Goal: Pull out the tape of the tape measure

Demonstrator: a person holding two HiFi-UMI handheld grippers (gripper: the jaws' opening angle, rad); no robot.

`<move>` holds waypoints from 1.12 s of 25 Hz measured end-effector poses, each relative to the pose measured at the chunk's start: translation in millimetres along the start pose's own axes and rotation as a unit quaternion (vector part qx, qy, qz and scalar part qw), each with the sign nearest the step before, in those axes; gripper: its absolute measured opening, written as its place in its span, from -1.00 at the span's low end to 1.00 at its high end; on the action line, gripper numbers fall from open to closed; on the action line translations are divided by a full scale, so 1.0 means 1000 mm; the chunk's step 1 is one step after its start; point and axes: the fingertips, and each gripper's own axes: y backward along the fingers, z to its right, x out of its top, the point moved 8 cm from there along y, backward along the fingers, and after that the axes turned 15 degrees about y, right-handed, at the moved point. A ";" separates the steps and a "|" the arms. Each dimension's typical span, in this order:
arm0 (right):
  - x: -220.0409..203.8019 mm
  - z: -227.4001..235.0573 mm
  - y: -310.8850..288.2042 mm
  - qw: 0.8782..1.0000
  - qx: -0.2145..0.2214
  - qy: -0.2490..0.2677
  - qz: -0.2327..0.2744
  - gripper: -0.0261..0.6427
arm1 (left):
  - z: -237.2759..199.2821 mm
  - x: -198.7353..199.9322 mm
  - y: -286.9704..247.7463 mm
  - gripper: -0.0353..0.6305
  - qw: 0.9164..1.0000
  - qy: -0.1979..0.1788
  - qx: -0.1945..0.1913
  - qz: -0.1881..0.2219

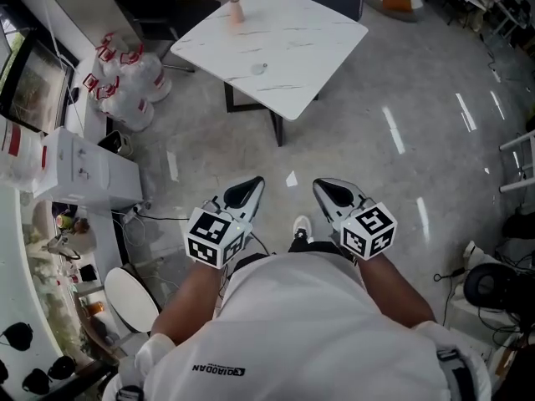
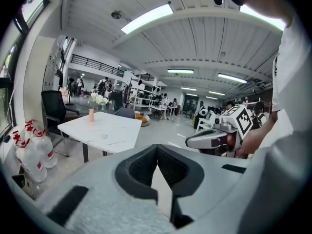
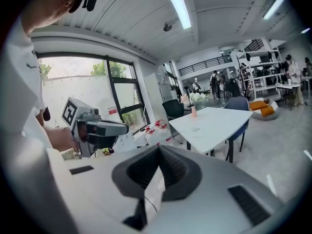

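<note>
A small round grey item, too small to confirm as the tape measure, lies on the white table well ahead of both jaws; a pink vase stands beyond it; the left gripper and right gripper hover side by side above the glossy floor, each with its 2 jaws pressed together on nothing; the person's white shirt reads "QIAODAN".
</note>
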 end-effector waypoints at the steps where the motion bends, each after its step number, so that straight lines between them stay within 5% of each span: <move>1: 0.003 0.011 -0.003 1.000 0.004 0.002 0.003 -0.90 | 0.000 0.006 -0.009 -0.87 1.000 -0.002 0.004 0.004; 15: 0.005 0.113 -0.013 0.998 0.051 0.020 0.017 -0.90 | 0.009 0.029 -0.102 -0.87 0.999 0.004 0.048 0.006; 28: -0.012 0.134 -0.022 0.998 0.069 0.001 0.007 -0.90 | 0.008 0.021 -0.120 -0.87 0.998 0.014 0.060 -0.024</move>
